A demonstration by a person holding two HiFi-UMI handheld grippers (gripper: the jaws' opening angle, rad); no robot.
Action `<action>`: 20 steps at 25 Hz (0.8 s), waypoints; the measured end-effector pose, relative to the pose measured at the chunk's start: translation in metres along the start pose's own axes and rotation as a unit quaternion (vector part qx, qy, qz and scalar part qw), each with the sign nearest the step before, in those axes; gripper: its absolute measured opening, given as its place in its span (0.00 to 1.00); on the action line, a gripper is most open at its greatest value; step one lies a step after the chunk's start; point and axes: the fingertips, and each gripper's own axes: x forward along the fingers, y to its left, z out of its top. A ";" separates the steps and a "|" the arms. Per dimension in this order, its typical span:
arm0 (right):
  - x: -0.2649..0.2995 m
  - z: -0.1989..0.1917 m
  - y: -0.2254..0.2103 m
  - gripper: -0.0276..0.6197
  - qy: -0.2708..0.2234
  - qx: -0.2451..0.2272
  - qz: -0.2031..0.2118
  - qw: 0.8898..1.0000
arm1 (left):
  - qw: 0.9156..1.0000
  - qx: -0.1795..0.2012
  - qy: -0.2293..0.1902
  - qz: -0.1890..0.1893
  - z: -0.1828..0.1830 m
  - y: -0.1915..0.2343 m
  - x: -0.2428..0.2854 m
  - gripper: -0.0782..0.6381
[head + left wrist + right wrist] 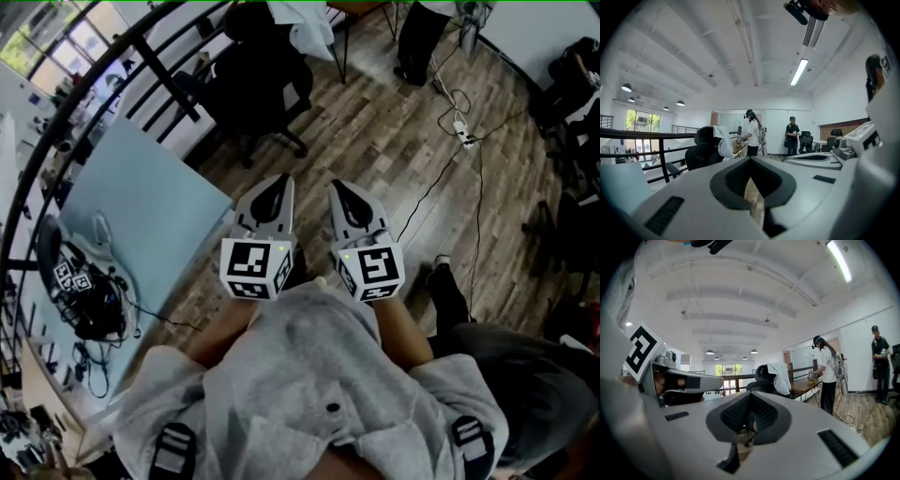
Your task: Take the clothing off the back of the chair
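Note:
A black office chair (pixel 258 80) stands ahead on the wooden floor, with white clothing (pixel 309 28) draped over its back. The left gripper view shows the chair (pixel 701 152) and clothing (pixel 724 143) at mid-left, some way off. They sit near the centre of the right gripper view, chair (pixel 761 376) and clothing (pixel 780 378). My left gripper (pixel 274 192) and right gripper (pixel 341 194) are side by side close to my chest, pointing level toward the chair and well short of it. Both are shut and hold nothing; the same shows at the left gripper (pixel 752 164) and right gripper (pixel 749 401).
A light blue table (pixel 141 216) on my left carries a headset and cables (pixel 84 305). A dark railing (pixel 112 66) runs behind it. A power strip with cords (pixel 466 141) lies on the floor. Two people (pixel 752 133) (pixel 792 136) stand near a wooden desk (pixel 806 386).

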 end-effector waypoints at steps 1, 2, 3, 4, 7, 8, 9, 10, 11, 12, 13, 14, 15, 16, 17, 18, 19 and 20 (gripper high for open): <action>0.001 -0.002 -0.002 0.06 0.002 0.000 -0.003 1.000 | 1.000 -0.001 0.001 -0.002 -0.002 0.001 0.002 0.12; 0.003 -0.004 -0.004 0.06 0.003 -0.001 -0.005 1.000 | 1.000 -0.001 0.002 -0.003 -0.004 0.002 0.005 0.12; 0.006 -0.004 -0.006 0.06 0.003 -0.003 -0.008 1.000 | 1.000 -0.001 0.003 -0.005 -0.005 0.004 0.009 0.12; 0.009 -0.004 -0.009 0.06 0.003 -0.005 -0.011 1.000 | 1.000 -0.001 0.003 -0.006 -0.005 0.006 0.014 0.12; 0.021 -0.001 -0.021 0.06 0.002 -0.007 -0.016 1.000 | 1.000 -0.004 0.001 -0.012 -0.004 0.010 0.030 0.12; 0.024 0.000 -0.025 0.06 0.003 -0.007 -0.017 1.000 | 1.000 -0.006 -0.001 -0.014 -0.002 0.010 0.035 0.12; 0.028 0.001 -0.028 0.06 0.003 -0.007 -0.018 1.000 | 1.000 -0.006 -0.002 -0.016 0.000 0.010 0.040 0.12; 0.033 0.002 -0.031 0.06 0.003 -0.006 -0.017 1.000 | 1.000 -0.005 -0.003 -0.017 0.002 0.011 0.045 0.12; 0.038 0.004 -0.034 0.06 0.002 -0.007 -0.017 1.000 | 1.000 -0.003 -0.004 -0.018 0.004 0.013 0.051 0.12; 0.044 0.005 -0.038 0.06 0.001 -0.009 -0.018 1.000 | 1.000 -0.001 -0.005 -0.019 0.006 0.015 0.057 0.12; 0.049 0.007 -0.041 0.06 0.000 -0.010 -0.019 1.000 | 1.000 0.000 -0.005 -0.020 0.008 0.017 0.063 0.12; 0.054 0.007 -0.045 0.06 0.000 -0.011 -0.020 1.000 | 1.000 0.000 -0.005 -0.021 0.010 0.020 0.070 0.12; 0.059 0.008 -0.049 0.06 0.000 -0.011 -0.021 1.000 | 1.000 0.000 -0.006 -0.021 0.011 0.023 0.076 0.12; 0.065 0.009 -0.053 0.06 0.001 -0.010 -0.022 1.000 | 1.000 0.000 -0.006 -0.021 0.013 0.027 0.083 0.12; 0.071 0.010 -0.056 0.06 0.001 -0.008 -0.022 1.000 | 1.000 -0.001 -0.005 -0.021 0.014 0.030 0.089 0.12; 0.077 0.010 -0.060 0.06 0.002 -0.007 -0.022 1.000 | 1.000 0.000 -0.004 -0.022 0.015 0.034 0.095 0.12; 0.083 0.011 -0.063 0.06 0.003 -0.007 -0.022 1.000 | 1.000 0.000 -0.004 -0.022 0.016 0.037 0.101 0.12; 0.090 0.012 -0.067 0.06 0.003 -0.006 -0.023 1.000 | 1.000 0.000 -0.003 -0.023 0.017 0.040 0.108 0.12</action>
